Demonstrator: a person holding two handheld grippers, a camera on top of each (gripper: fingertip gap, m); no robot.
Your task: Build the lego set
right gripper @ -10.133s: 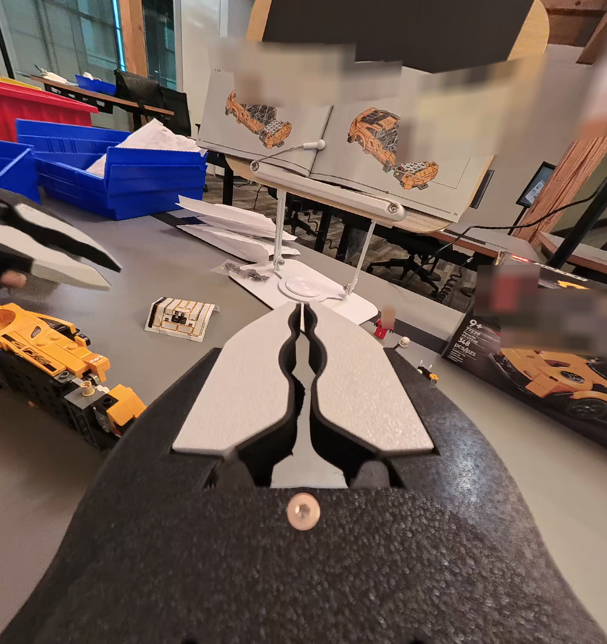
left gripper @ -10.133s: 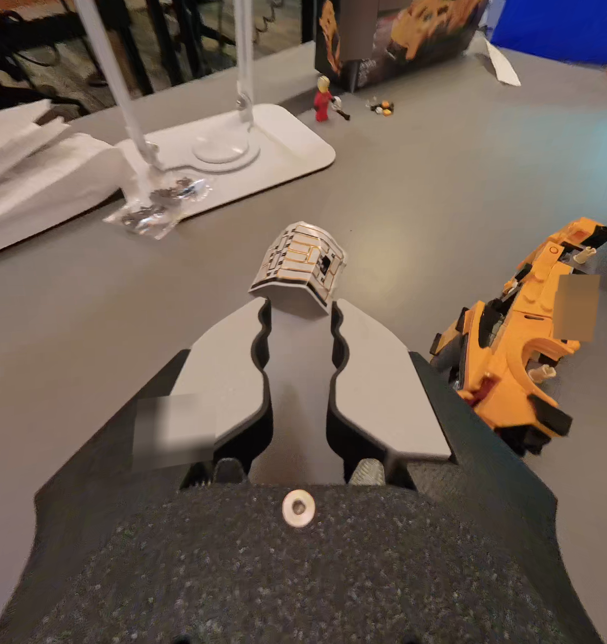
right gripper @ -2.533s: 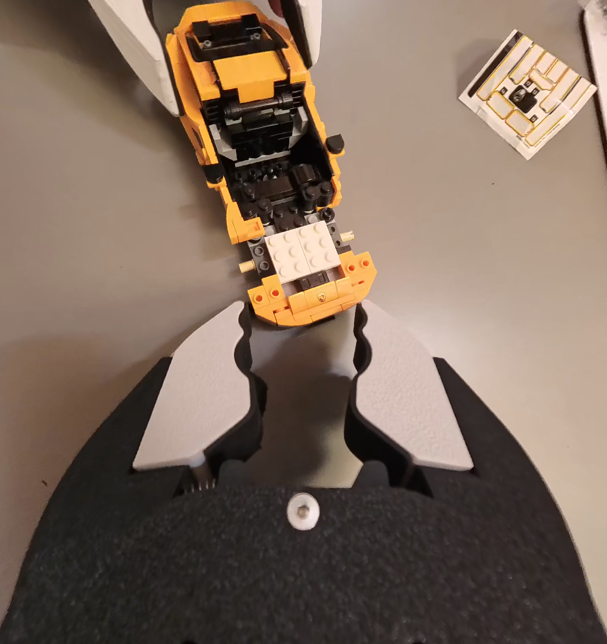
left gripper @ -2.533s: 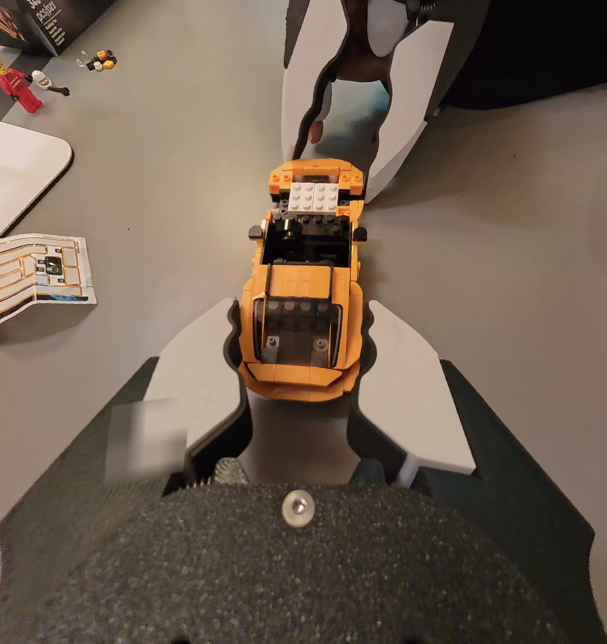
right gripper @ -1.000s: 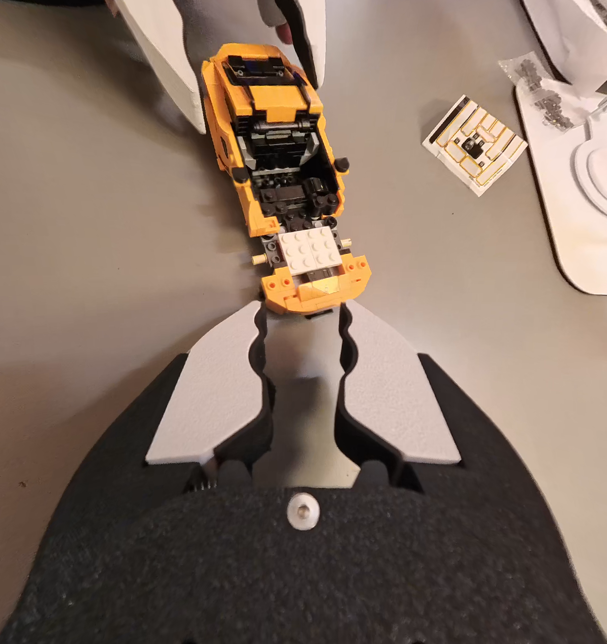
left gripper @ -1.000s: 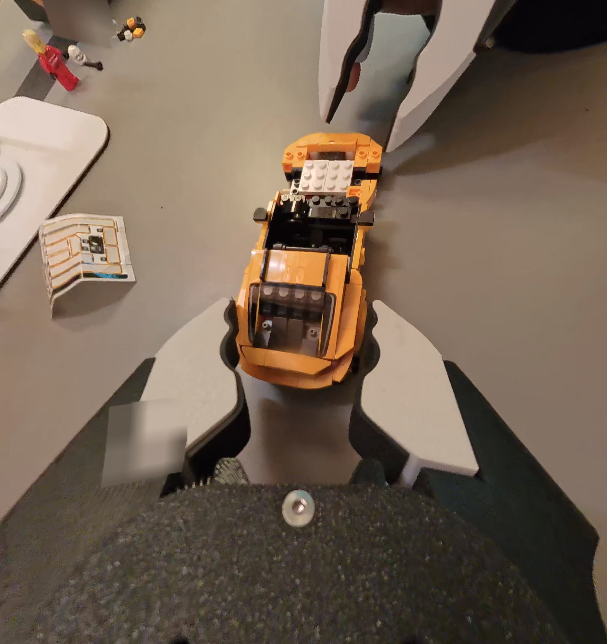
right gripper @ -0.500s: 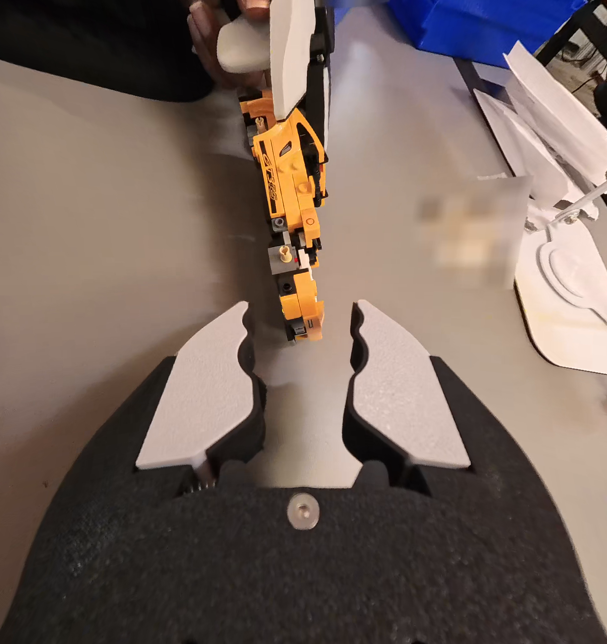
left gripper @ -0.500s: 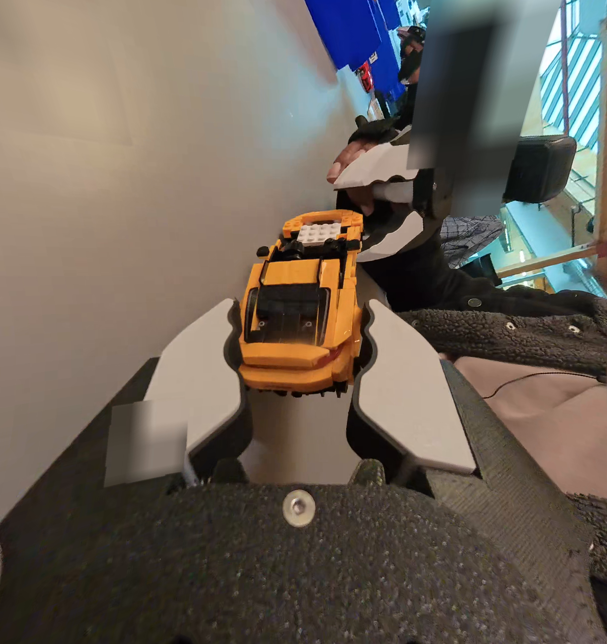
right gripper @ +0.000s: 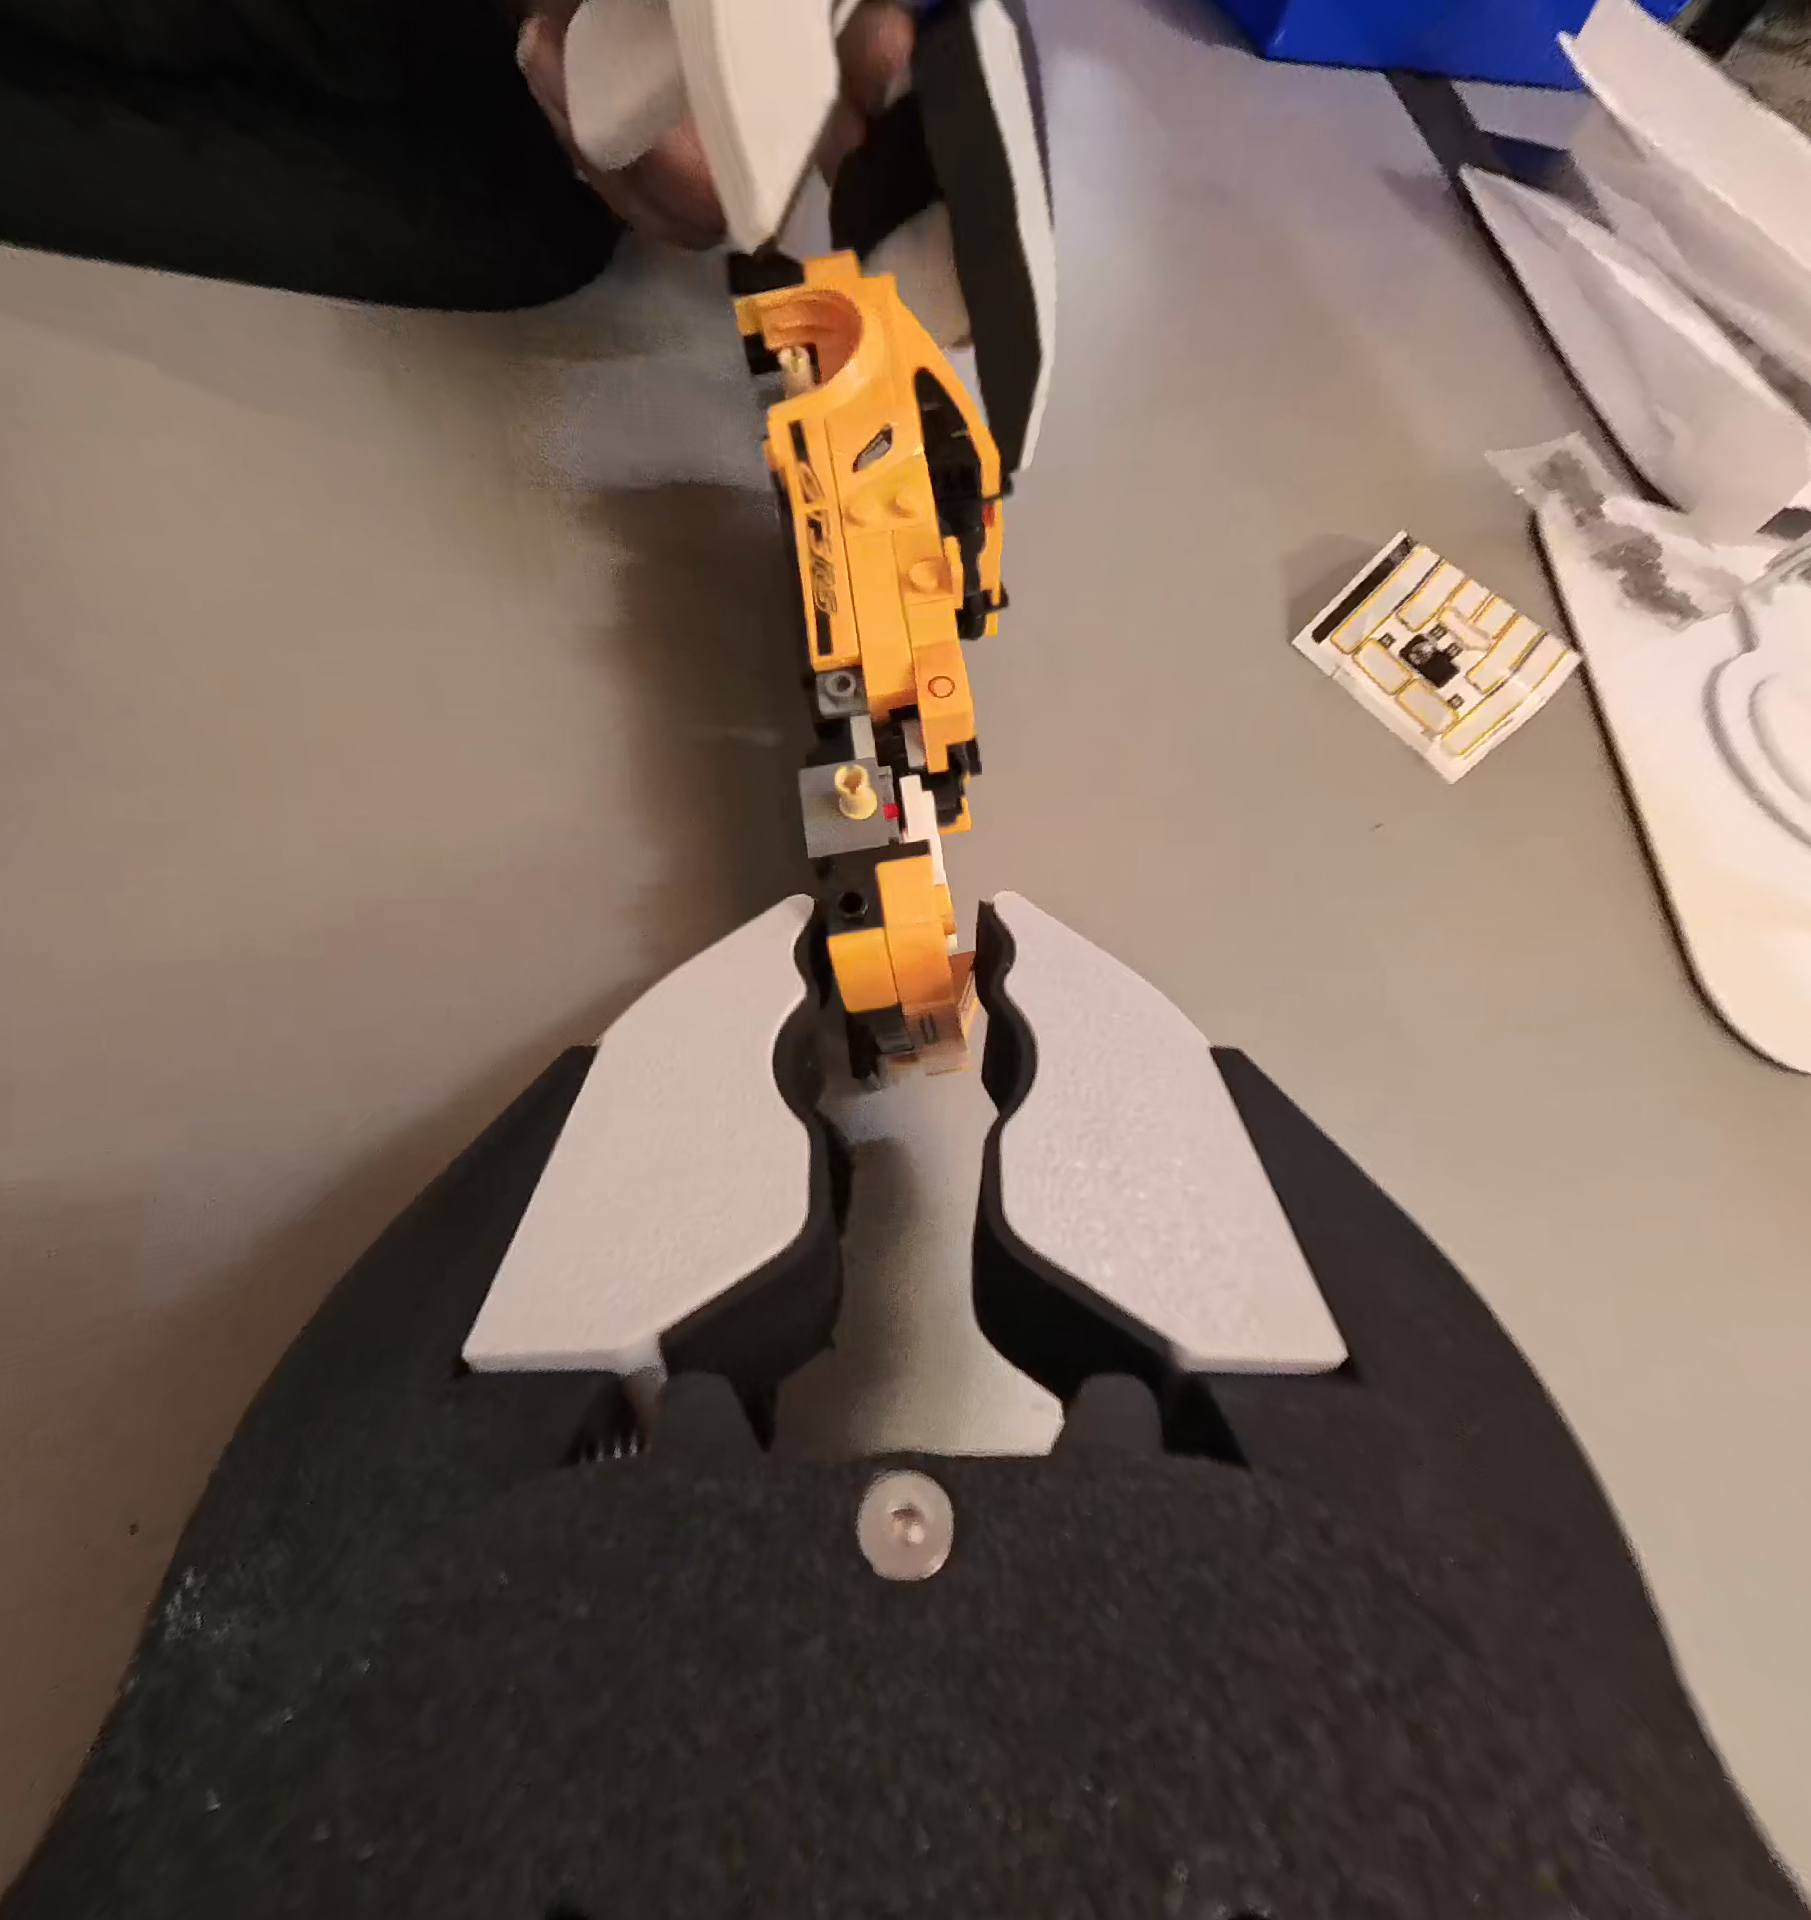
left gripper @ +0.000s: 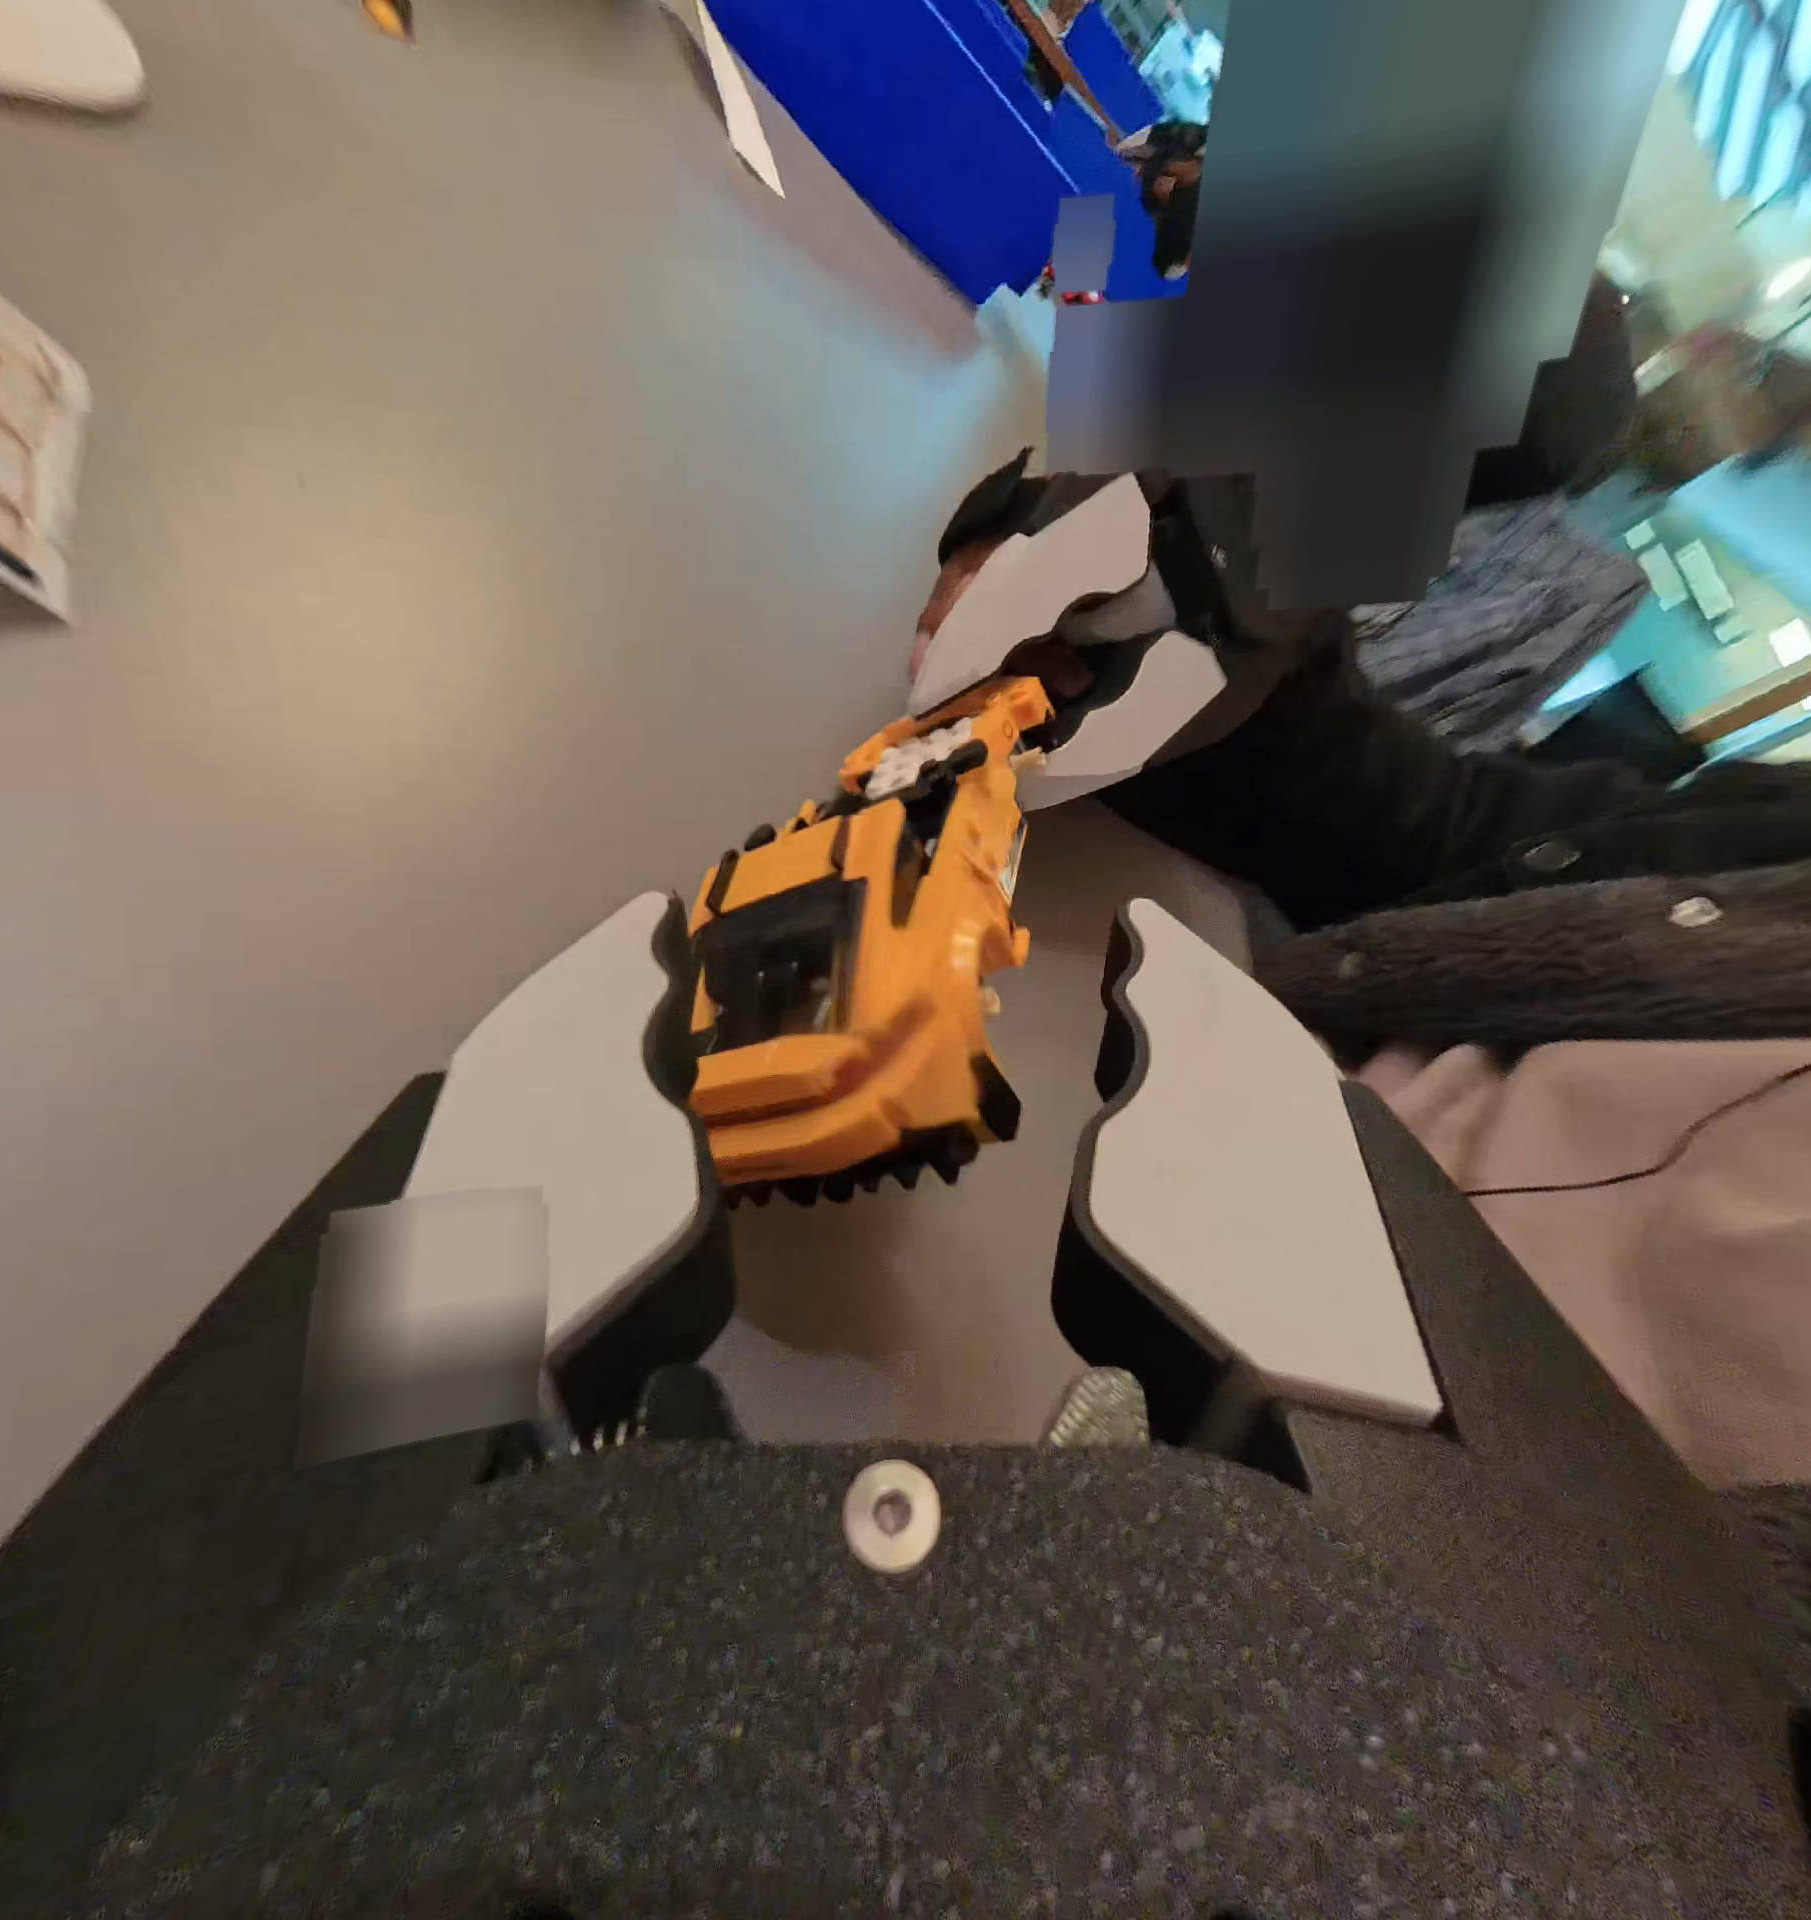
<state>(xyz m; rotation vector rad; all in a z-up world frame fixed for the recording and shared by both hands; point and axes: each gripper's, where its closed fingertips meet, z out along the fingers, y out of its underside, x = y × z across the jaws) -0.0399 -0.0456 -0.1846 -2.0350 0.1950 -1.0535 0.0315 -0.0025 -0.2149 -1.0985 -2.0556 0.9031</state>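
Note:
The orange Lego car [left gripper: 859,997] is turned on its side above the grey table [right gripper: 309,779]. In the right wrist view my right gripper [right gripper: 903,902] is shut on the car's [right gripper: 880,540] rear end. It also shows in the left wrist view [left gripper: 984,743], clamped on that far end. My left gripper [left gripper: 896,909] is open around the car's nose. Its left finger [left gripper: 568,1070] touches the car and the right finger [left gripper: 1223,1122] stands apart from it. The left gripper also shows at the top of the right wrist view [right gripper: 880,312].
A sticker sheet [right gripper: 1431,655] lies right of the car. A white tray [right gripper: 1763,831], white papers and plastic bags [right gripper: 1659,260] sit at the right edge. A blue bin [left gripper: 911,114] stands at the back. A person's dark sleeve [left gripper: 1503,883] is beside the right gripper. Tip to tip, the grippers are about 10 cm apart.
The car was lifted off the table and rolled onto its side. My right gripper has closed on its rear end. My left gripper has opened, so its right finger is off the car.

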